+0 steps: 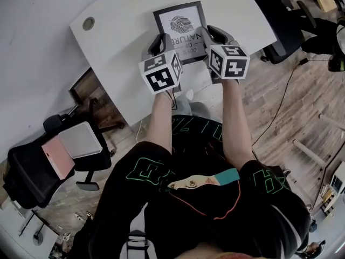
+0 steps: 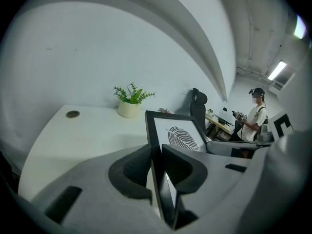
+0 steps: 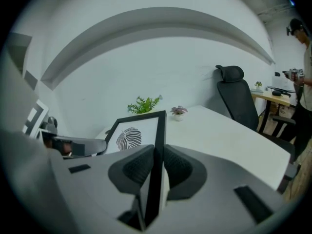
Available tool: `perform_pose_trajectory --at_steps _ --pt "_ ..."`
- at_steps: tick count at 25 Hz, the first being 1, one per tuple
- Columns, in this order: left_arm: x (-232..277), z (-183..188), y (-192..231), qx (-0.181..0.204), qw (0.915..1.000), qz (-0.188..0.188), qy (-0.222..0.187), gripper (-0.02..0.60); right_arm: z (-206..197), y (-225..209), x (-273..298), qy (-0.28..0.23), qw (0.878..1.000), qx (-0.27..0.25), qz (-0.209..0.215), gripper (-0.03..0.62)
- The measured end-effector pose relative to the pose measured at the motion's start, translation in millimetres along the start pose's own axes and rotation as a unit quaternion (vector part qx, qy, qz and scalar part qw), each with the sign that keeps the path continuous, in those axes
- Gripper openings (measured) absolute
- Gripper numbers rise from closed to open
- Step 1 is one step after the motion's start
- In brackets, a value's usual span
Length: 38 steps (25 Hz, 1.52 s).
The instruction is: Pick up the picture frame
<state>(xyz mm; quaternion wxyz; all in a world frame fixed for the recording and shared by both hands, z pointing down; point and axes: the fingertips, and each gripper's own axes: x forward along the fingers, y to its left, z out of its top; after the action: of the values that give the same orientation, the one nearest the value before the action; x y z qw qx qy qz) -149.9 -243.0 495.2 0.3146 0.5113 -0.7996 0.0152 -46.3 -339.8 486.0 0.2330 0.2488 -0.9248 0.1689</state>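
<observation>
The picture frame [image 1: 180, 28] is black, with a white mat and a dark leaf print. It is held between both grippers, tilted up above the white table [image 1: 124, 36]. My left gripper [image 1: 163, 41] is shut on the frame's left edge. In the left gripper view the black edge [image 2: 158, 135] runs straight between the two pads of that gripper [image 2: 157, 165]. My right gripper [image 1: 209, 35] is shut on the frame's right edge. The right gripper view shows that edge [image 3: 160, 135] pinched between the pads of the right gripper [image 3: 157, 168].
A potted green plant [image 2: 130, 101] and a smaller plant [image 3: 179, 112] stand at the table's far side. A round cable hole [image 1: 88, 23] sits near the left corner. Office chairs [image 1: 59, 155] [image 3: 236, 96] flank the table. A person [image 2: 253, 118] stands in the background.
</observation>
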Motion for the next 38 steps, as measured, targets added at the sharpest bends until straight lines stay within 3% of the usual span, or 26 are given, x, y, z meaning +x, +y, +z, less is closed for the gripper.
perform_pose_trajectory --at_steps 12,21,32,38 --pt "-23.1 52.3 -55.3 0.051 0.9965 -0.033 -0.058 0.069 52.7 -20.2 -54.2 -0.083 0.996 0.003 -0.022 0.071" --pt "-36.5 95.9 -92.6 0.084 0.9893 -0.057 -0.105 0.069 97.2 -33.1 -88.6 -0.15 0.988 -0.008 -0.034 0.071" --pt "-50.4 146.2 -138.1 0.115 0.9757 -0.097 -0.16 0.071 149.5 -47.6 -133.7 -0.224 0.972 -0.027 -0.062 0.072" --pt "-61.6 166.7 -173.2 0.14 0.9626 -0.127 -0.194 0.072 170.9 -62.0 -166.6 -0.262 0.961 -0.033 -0.082 0.072"
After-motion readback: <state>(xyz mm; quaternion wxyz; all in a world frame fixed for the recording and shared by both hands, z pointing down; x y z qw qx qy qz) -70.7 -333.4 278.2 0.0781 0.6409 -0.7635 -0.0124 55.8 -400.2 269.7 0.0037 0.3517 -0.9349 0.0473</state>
